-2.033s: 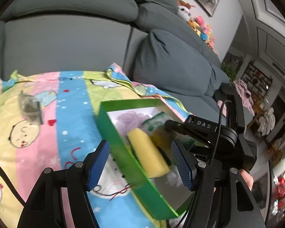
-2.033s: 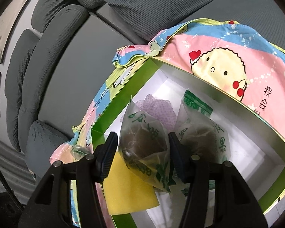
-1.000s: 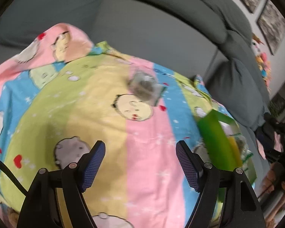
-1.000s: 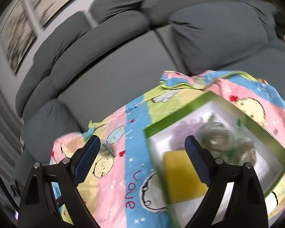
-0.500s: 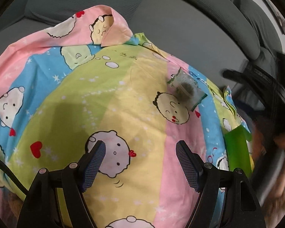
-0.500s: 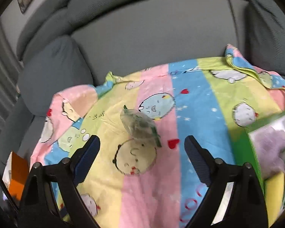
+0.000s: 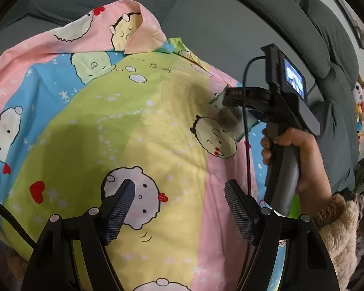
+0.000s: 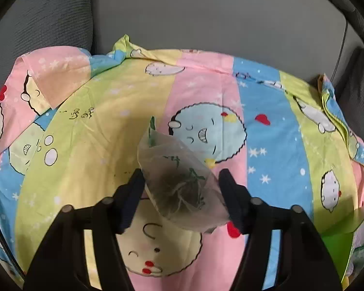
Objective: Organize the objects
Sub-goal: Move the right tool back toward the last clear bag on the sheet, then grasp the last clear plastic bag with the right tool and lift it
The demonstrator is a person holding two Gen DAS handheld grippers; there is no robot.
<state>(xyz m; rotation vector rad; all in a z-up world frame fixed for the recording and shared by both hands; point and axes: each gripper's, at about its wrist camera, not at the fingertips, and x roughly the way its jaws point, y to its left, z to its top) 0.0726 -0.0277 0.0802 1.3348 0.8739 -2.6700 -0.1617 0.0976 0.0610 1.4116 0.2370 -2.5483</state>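
Both fingers of the right hand-held gripper (image 8: pixel 180 195) flank the clear pouch (image 8: pixel 179 184).

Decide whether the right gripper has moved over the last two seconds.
Yes. The right gripper left the green box, crossing the cartoon blanket leftwards to straddle the clear plastic packet.

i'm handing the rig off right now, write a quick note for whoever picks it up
Left gripper: open, empty, hovering over the blanket.
Right gripper: open, its fingers on either side of the clear packet lying on the blanket, not closed on it yet.
Green box: at the right edge of the right wrist view; its contents are not readable from here.
Done: right gripper lined up on the packet.
Left: close on the packet, lift it and probably carry it right to the green box.
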